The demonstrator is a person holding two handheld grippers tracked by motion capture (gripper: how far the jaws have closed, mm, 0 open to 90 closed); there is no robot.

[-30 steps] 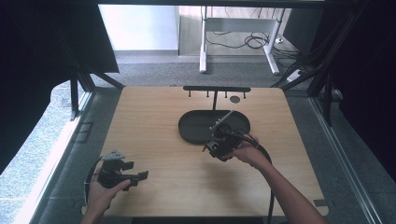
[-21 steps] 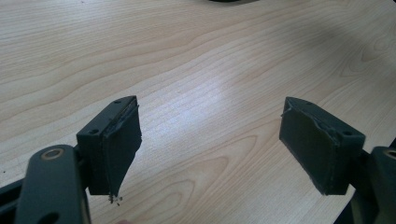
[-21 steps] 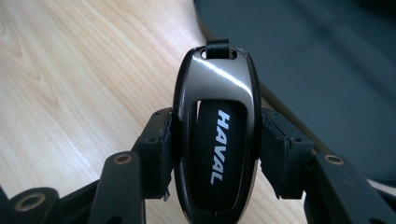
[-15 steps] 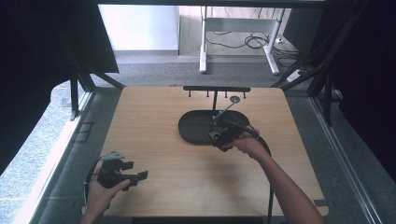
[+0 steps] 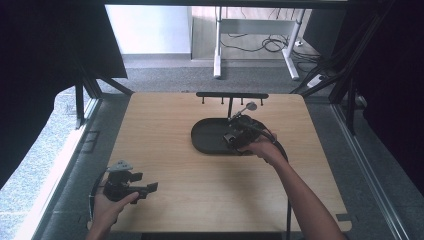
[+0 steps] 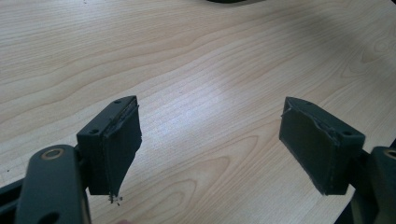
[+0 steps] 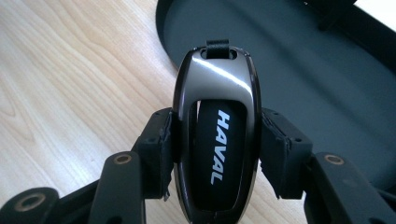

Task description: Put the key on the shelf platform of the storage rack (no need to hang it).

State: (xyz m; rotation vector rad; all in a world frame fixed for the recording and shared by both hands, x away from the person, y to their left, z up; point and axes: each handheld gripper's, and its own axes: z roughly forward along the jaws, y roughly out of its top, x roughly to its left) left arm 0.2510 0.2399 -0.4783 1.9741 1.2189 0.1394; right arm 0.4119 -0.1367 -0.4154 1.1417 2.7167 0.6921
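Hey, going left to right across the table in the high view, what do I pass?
Left hand-held gripper, jaws open over bare wood → black oval tray → right hand-held gripper, shut on a HAVAL key fob above the tray's right part.

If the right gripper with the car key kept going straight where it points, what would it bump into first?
Most likely the black oval tray: the right gripper, shut on the HAVAL key fob, points over its floor. The hook rack stands beyond, though depth is hard to judge.
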